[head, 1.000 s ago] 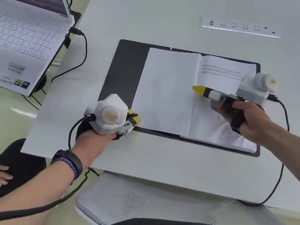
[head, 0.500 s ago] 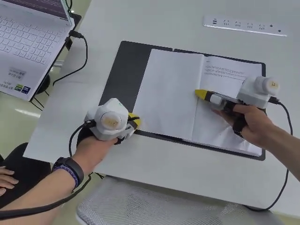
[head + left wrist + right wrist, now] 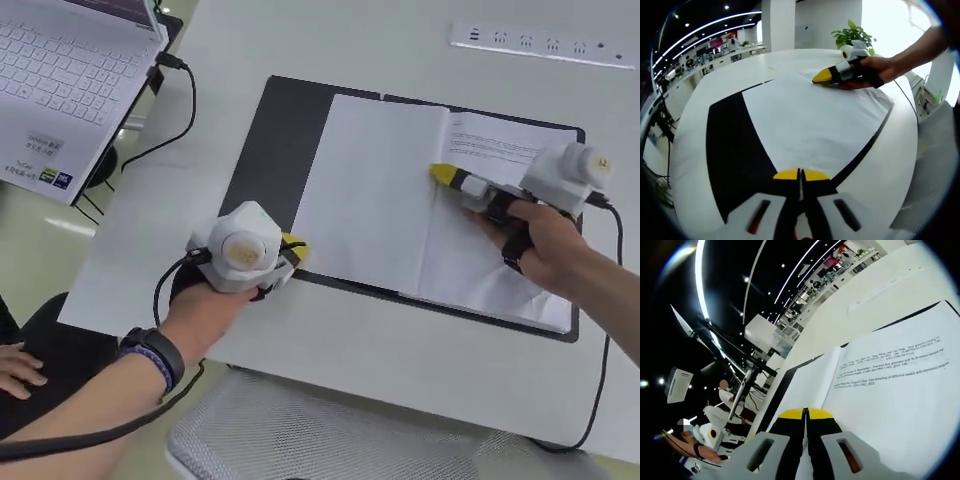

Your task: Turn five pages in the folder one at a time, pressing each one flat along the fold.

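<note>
Head view, nearest first: the left gripper (image 3: pixel 292 250) has stayed put at the near left corner of the folder (image 3: pixel 265 150) over the last second. The right gripper (image 3: pixel 445 175) has stayed on the fold (image 3: pixel 435 225), shifting only slightly along it. Most of the apparent shift is the headset moving, since the whole workbench (image 3: pixel 330 40) has slid with it. That suggests a pressing stroke on the current page is under way, not a new turn. How many of the five pages are done cannot be judged.

Left gripper view shows its jaws clenched, yellow tips meeting on a thin seam and pinching nothing. They rest where the blank left-hand page (image 3: pixel 365 190) meets the black cover, apparently steadying the folder.

Farther out, the right gripper view shows its jaws also closed tip to tip, empty, and lying along the fold. The blank page lies to one side and the printed page (image 3: pixel 500 150) to the other. The folder lies open and flat in the middle of the workbench. A laptop (image 3: pixel 60 80) sits beyond to the left and a power strip (image 3: pixel 545 45) at the far edge.
</note>
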A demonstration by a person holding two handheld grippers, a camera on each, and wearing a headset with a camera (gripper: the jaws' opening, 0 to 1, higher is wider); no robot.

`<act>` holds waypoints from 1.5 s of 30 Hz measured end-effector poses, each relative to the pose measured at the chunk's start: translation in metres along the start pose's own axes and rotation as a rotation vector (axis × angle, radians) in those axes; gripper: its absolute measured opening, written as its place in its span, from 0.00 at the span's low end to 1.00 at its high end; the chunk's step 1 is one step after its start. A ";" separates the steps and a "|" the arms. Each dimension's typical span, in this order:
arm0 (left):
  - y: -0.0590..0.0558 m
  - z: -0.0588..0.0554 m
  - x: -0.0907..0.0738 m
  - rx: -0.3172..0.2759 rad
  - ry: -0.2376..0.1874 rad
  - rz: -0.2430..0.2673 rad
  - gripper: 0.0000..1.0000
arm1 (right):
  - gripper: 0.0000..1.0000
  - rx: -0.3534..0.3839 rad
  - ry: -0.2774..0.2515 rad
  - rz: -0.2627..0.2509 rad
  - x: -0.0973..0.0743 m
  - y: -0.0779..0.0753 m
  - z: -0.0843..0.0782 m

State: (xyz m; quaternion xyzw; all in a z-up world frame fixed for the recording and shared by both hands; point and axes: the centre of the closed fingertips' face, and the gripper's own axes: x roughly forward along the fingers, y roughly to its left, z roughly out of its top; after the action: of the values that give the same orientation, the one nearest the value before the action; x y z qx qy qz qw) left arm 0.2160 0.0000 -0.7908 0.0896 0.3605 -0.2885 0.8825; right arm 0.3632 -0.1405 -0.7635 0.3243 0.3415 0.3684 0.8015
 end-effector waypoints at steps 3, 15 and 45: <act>0.000 0.000 0.000 0.002 0.001 0.000 0.00 | 0.00 0.035 -0.035 -0.016 0.008 -0.016 0.014; 0.002 0.000 -0.001 -0.005 -0.005 0.005 0.00 | 0.00 0.044 -0.093 -0.068 0.029 -0.030 0.047; 0.003 -0.002 -0.001 -0.010 0.001 0.003 0.00 | 0.00 0.106 -0.182 -0.079 0.045 -0.049 0.072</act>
State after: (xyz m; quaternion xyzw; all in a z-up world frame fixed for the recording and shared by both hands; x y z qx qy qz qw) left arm 0.2164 0.0036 -0.7918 0.0859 0.3623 -0.2856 0.8830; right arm 0.4598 -0.1488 -0.7749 0.3846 0.2988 0.2872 0.8248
